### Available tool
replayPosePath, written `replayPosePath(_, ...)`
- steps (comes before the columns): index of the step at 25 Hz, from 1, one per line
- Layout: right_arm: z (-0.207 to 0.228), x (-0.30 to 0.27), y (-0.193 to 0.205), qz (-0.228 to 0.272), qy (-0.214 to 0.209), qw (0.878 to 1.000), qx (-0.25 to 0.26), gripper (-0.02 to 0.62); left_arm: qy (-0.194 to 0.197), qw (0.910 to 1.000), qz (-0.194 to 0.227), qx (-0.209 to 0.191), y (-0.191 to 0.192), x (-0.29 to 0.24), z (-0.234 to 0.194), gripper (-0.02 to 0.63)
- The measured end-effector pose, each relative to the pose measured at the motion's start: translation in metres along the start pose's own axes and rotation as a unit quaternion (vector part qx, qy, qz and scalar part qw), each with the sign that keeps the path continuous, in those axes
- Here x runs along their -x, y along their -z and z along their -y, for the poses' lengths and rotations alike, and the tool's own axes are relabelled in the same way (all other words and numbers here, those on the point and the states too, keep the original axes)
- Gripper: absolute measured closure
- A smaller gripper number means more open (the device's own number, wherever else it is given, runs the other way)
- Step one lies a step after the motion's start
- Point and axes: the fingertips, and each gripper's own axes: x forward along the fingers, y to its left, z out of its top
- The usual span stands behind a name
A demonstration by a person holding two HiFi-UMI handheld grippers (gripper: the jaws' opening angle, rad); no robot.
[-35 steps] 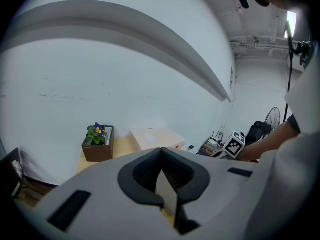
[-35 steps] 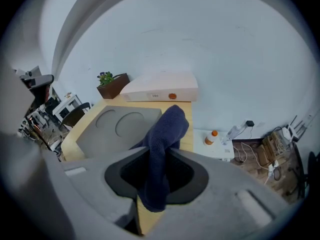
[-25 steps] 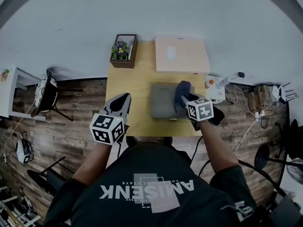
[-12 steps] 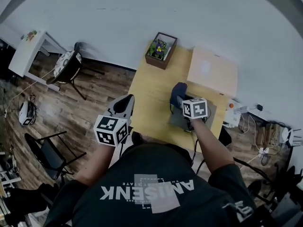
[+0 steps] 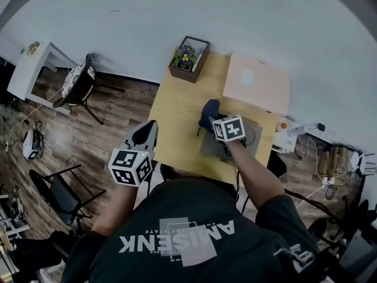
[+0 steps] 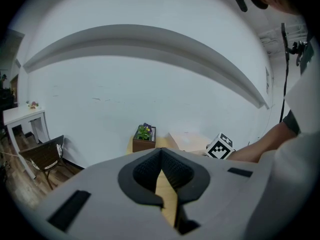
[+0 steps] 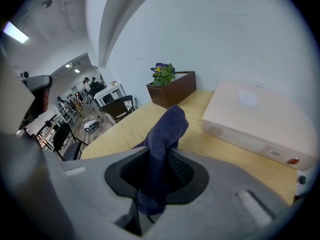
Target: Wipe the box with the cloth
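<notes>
Over the last second the right gripper (image 5: 213,121) has slid across the grey slab (image 5: 250,137). It went from the slab's right part to its upper-left corner, just right of the frame's centre in the head view. That whole view has also swung, so the table (image 5: 177,114) now sits tilted in the picture. The right claw stays clamped on the dark blue cloth (image 7: 167,129), which is bunched between the jaws with one end standing up above them. The pale box (image 5: 258,81) lies at the upper right of the table, and at the right of the right gripper view, apart from the cloth with bare tabletop between them. The left gripper (image 5: 148,128) hangs off the table's left edge at lower left, its jaws together on nothing, as the left gripper view (image 6: 160,156) shows. The sideways sweep looks like a wiping stroke over the slab. If the pale box is the one meant, it has not been reached, and the cloth would need to go up and to the right.
</notes>
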Motion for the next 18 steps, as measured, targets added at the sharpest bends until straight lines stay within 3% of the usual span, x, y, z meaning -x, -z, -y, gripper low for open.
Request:
replayPosePath(5,0.019,0.015,0.010,-0.003,0.025,1.000,-0.013,0.512,0.014,0.9998,-0.004,-0.010,0.001,-0.011,0.016,0.604)
replayPosePath(18,0.051,0.049,0.041,0.002,0.042,0.998,-0.048,0.512,0.059,0.9979,-0.012,-0.026,-0.002,-0.036,0.056,0.604)
